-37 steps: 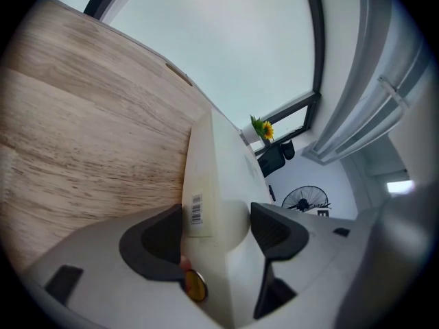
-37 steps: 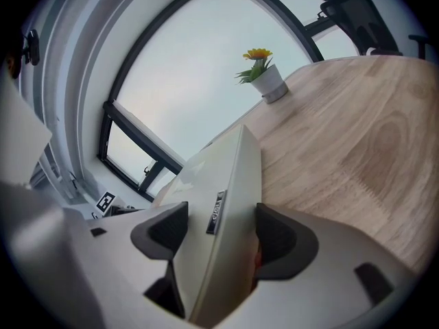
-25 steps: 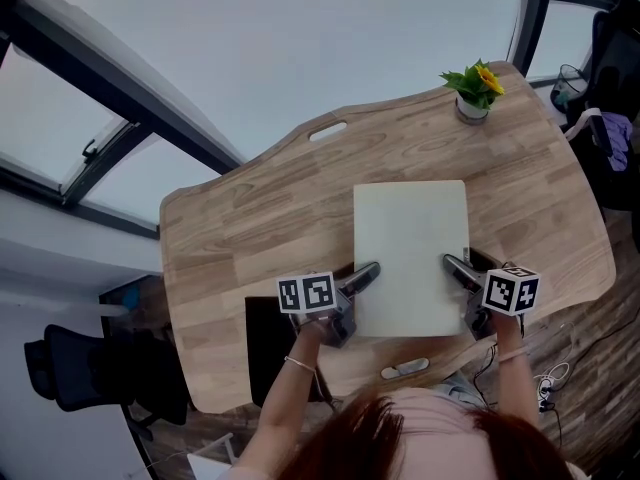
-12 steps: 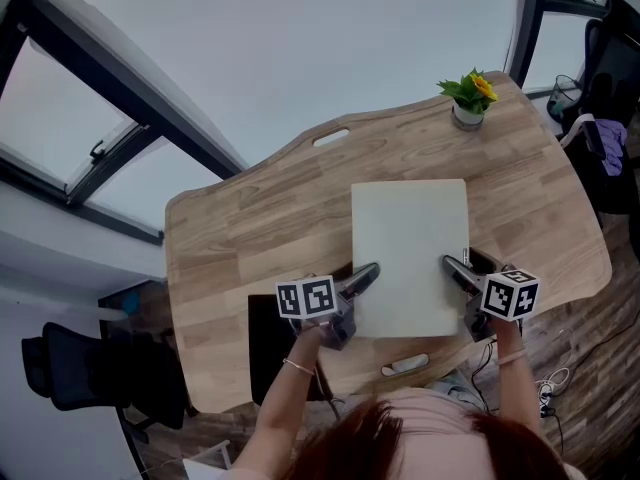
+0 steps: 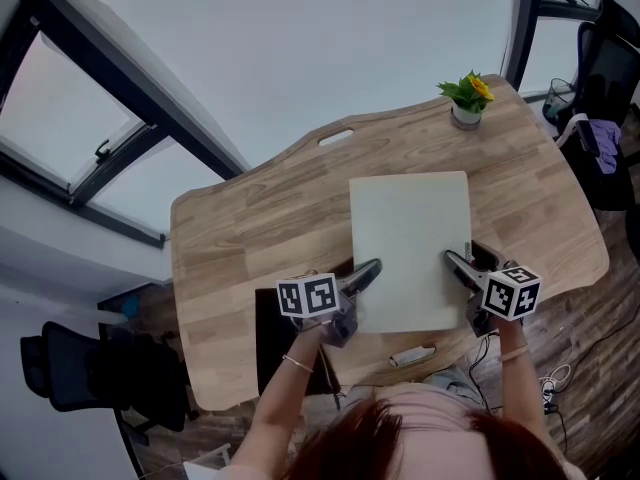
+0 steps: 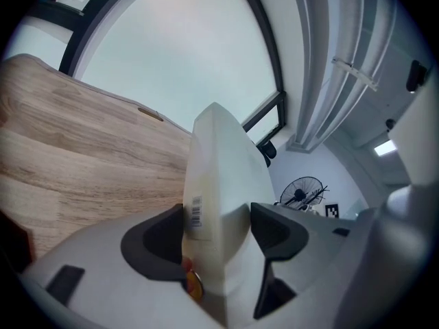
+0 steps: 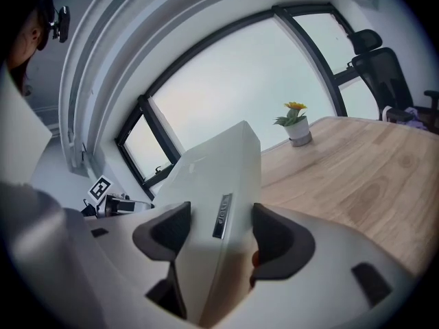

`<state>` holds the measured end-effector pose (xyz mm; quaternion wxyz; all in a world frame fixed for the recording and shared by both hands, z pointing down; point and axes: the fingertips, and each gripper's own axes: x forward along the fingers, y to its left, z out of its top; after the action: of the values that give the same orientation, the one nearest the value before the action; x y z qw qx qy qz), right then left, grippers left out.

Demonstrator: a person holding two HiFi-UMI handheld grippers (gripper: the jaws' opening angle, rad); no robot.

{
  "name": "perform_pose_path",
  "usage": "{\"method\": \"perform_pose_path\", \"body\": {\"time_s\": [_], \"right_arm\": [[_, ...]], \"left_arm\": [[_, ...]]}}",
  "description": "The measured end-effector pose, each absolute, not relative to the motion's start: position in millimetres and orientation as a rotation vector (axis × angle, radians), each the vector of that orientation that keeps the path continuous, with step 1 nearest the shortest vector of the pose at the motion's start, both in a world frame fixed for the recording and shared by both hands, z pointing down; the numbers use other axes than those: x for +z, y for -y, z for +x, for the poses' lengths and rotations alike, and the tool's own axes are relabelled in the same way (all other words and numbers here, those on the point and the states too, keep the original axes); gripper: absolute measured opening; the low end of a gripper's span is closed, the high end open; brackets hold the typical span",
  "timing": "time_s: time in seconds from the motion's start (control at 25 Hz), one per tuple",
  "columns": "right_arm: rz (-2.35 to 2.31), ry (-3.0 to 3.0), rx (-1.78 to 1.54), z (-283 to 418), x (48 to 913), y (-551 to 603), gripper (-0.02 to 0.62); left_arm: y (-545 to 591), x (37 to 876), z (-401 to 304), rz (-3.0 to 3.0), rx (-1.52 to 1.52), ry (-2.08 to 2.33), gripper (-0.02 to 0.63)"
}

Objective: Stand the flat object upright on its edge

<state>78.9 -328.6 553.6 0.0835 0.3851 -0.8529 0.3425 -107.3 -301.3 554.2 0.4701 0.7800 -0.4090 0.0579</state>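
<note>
The flat white board lies lengthwise over the wooden table, its near end lifted between my two grippers. My left gripper is shut on its left side edge; in the left gripper view the board fills the gap between both dark pads. My right gripper is shut on the right side edge, and the right gripper view shows the board wedged between its pads. I cannot tell whether the far end still touches the table.
A small potted yellow flower stands at the table's far right corner, beyond the board. Black office chairs stand at the lower left and far right. Large windows lie past the table's far edge.
Both grippers have risen a little with the board's near end in them. The board looks slightly larger and has shifted toward the far side. Both grips are unchanged.
</note>
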Motion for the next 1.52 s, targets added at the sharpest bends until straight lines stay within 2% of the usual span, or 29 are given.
{"method": "perform_pose_path", "body": {"time_s": [1.52], "right_arm": [[1.186,2.604,0.488,41,488,263,0.265]], "left_arm": [[234,501,-139,2.186,0.246,1.077,0.287]]}}
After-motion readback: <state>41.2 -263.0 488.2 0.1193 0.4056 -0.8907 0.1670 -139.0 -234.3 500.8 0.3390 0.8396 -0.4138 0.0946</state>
